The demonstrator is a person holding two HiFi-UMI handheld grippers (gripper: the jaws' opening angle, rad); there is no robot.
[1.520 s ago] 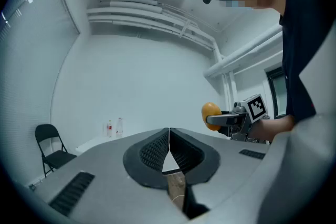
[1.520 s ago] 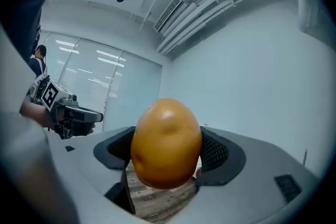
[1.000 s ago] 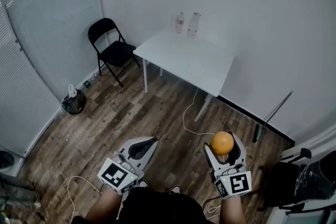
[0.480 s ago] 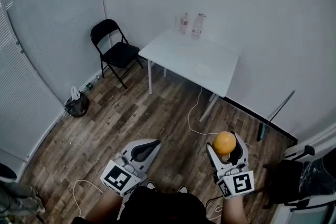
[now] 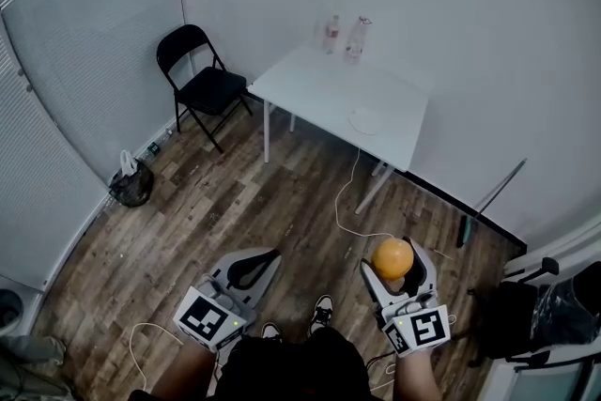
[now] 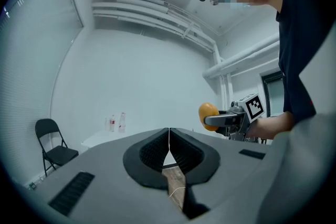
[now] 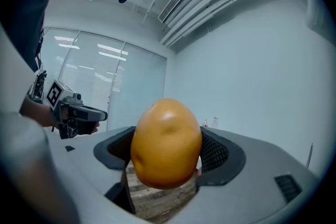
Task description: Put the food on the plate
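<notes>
My right gripper [image 5: 394,260] is shut on an orange, egg-shaped fruit [image 5: 392,257], which fills the middle of the right gripper view [image 7: 166,143]. My left gripper [image 5: 255,264] is shut with nothing between its jaws; its tips meet in the left gripper view [image 6: 169,134]. Both are held low over the wood floor, well short of the white table [image 5: 319,99]. A small white plate [image 5: 363,120] lies near the table's right front edge. From the left gripper view the fruit [image 6: 208,111] shows at the right in the other gripper.
Two clear bottles [image 5: 345,35] stand at the table's far edge. A black folding chair [image 5: 200,85] stands left of the table. A white cable [image 5: 346,202] trails over the floor. A dark bag [image 5: 129,183] sits by the left wall, dark gear [image 5: 526,324] at the right.
The view has shifted slightly and a shoe has come forward below; both grippers stay low in the same pose, the fruit still held.
</notes>
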